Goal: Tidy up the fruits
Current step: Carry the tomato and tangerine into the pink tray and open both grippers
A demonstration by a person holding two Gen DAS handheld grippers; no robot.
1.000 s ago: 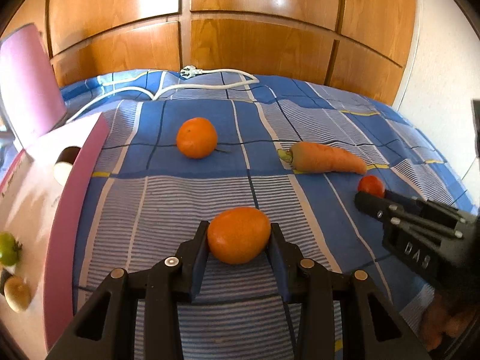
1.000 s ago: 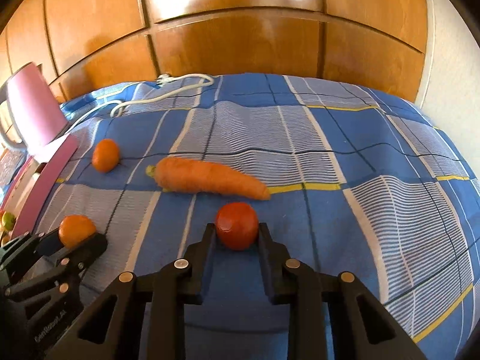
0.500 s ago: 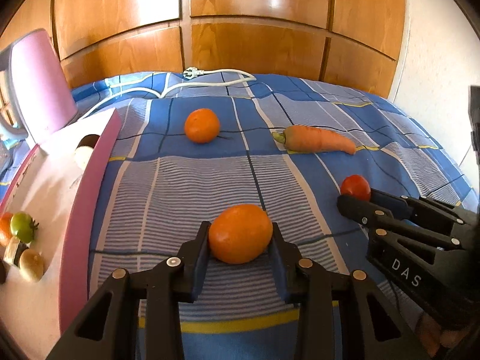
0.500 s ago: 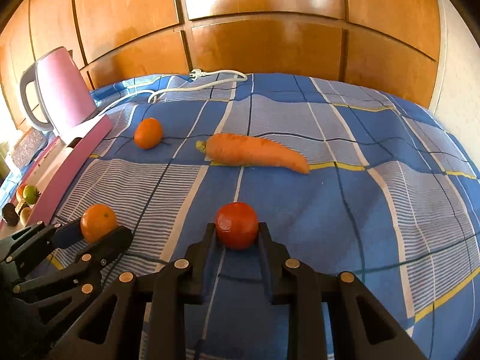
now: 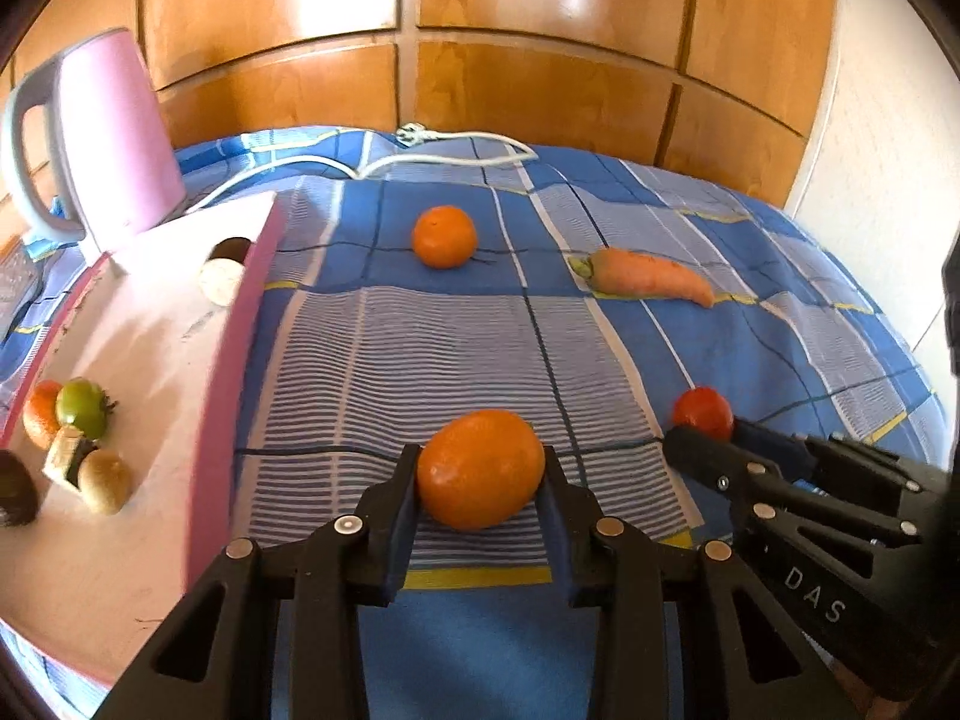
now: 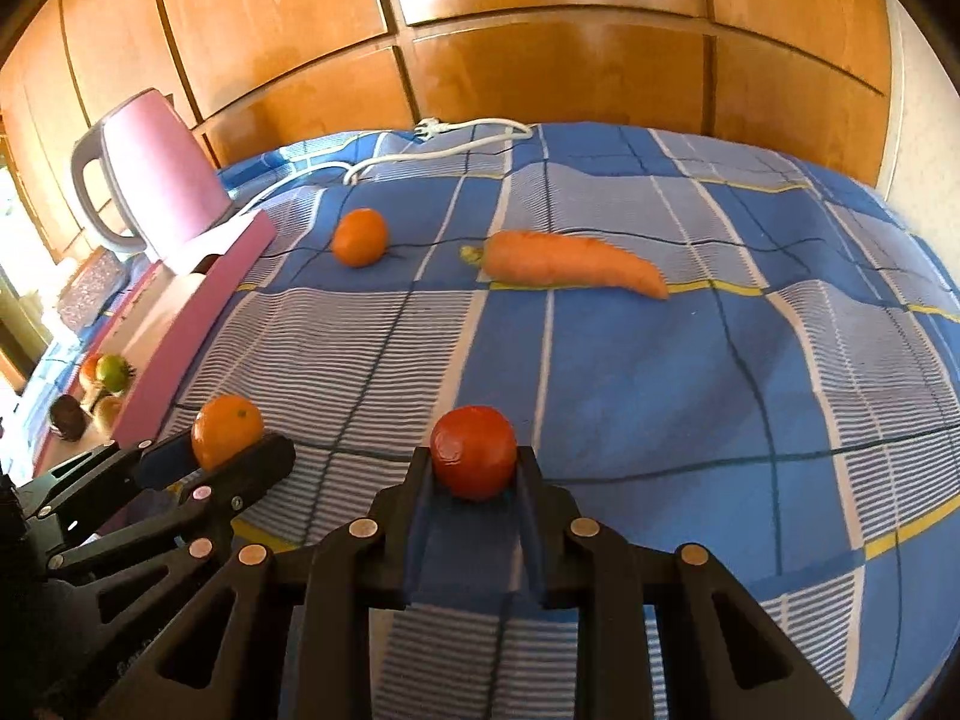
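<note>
Covering the whole work surface, a blue plaid cloth [image 5: 456, 348] runs back to glossy wood-panelled doors [image 5: 540, 78], with a white wall [image 5: 888, 138] at 2 o'clock. The left gripper [image 5: 480, 474] is clamped on an orange [image 5: 480, 468]; the right gripper [image 6: 474, 465] is clamped on a tomato [image 6: 474, 450]. At 12 o'clock on the cloth lie a second orange [image 5: 444, 236], a carrot [image 5: 645, 278] and a white power cord [image 5: 420, 153]. At 9 o'clock, a pink tray [image 5: 228, 384] holds small fruits beside a pink kettle [image 5: 114, 138].
</note>
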